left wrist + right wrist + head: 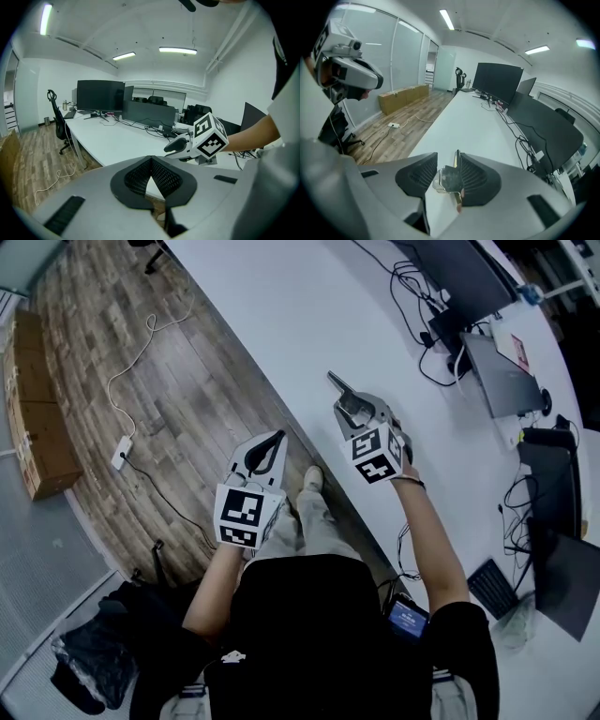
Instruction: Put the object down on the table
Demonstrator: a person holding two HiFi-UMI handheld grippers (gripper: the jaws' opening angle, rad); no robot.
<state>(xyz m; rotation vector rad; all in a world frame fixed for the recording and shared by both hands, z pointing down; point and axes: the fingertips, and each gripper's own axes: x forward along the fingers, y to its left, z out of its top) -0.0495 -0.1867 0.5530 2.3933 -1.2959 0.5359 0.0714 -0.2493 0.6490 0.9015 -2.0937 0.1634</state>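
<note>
Leaning on right gripper's 3 o'clock pad, key lies 12-to-6, jaws apart; table at 12. Left gripper jaws together, empty.

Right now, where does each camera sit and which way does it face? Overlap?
Head view: on the person's head, facing steeply down at the long white table and brown wood-plank floor; shows black-shirted torso, left gripper, right gripper.
Left gripper view: on the left gripper, facing across the table toward black monitors; shows its shut fingers.
Right gripper view: on the right gripper, facing along the table; shows its parted fingers, a small silvery key-like object between them.
Shared: right gripper, in head and left gripper views.
</note>
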